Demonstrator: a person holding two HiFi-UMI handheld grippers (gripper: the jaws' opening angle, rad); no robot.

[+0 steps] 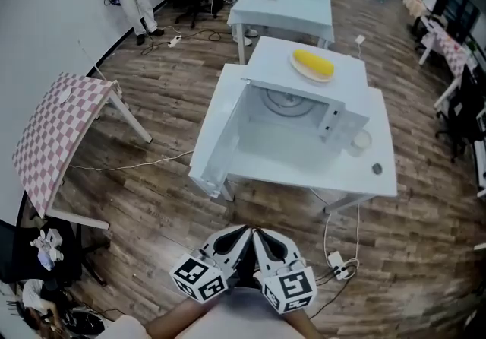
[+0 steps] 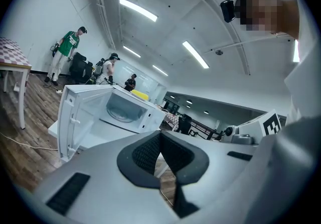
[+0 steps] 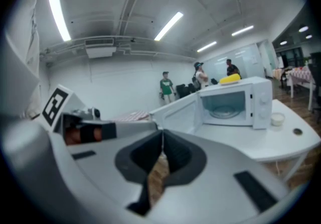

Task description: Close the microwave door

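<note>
Both my grey plastic left gripper point(image 1: 237, 237) and right gripper point(image 1: 264, 237) hung at the frame's bottom centre, jaws pressed together on nothing, well apart from the boxy white microwave point(image 1: 304, 113) at mid-frame, its white door point(image 1: 216, 132) swung open leftward.

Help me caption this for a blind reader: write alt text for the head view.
A white microwave sits on a white table, its door swung wide open, a corn cob on a plate on top. At the bottom edge, the left gripper and right gripper are shut and empty, away from it.
</note>
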